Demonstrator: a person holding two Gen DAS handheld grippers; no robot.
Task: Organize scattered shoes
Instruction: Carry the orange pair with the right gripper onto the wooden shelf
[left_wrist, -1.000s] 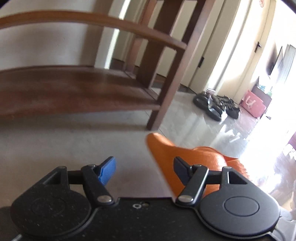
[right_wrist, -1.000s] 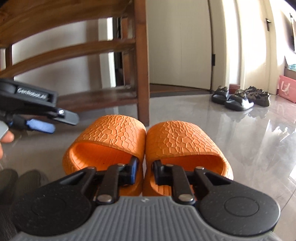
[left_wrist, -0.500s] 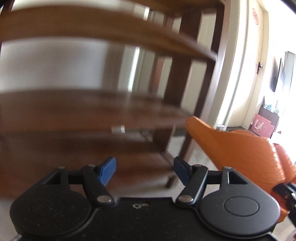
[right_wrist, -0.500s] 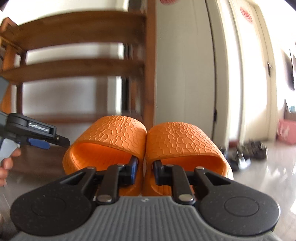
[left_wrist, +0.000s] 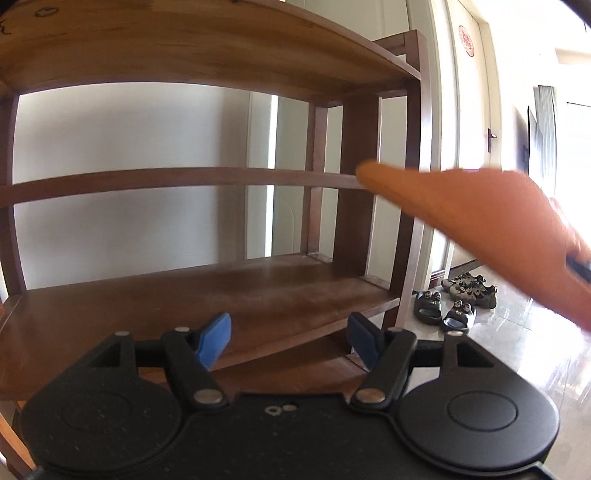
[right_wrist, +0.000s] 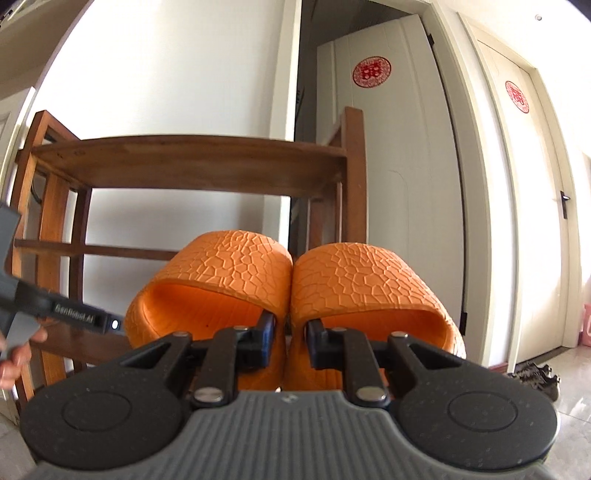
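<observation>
My right gripper (right_wrist: 289, 338) is shut on a pair of orange slippers (right_wrist: 295, 280), pinching their inner sides together and holding them in the air in front of the wooden shoe rack (right_wrist: 192, 162). In the left wrist view the orange slippers (left_wrist: 480, 221) appear blurred at the right, level with the rack's upper rail. My left gripper (left_wrist: 288, 341) is open and empty, facing the rack's middle shelf (left_wrist: 184, 295). It shows at the left edge of the right wrist view (right_wrist: 66, 314).
Dark sandals (left_wrist: 443, 310) and patterned sneakers (left_wrist: 469, 288) lie on the glossy floor right of the rack. Sneakers (right_wrist: 535, 373) also show by a white door (right_wrist: 524, 221). A pink bag (right_wrist: 585, 325) stands far right.
Both grippers have risen from floor level to the rack's upper shelves. The orange slippers went up with the right gripper, still held. The left gripper stayed open.
</observation>
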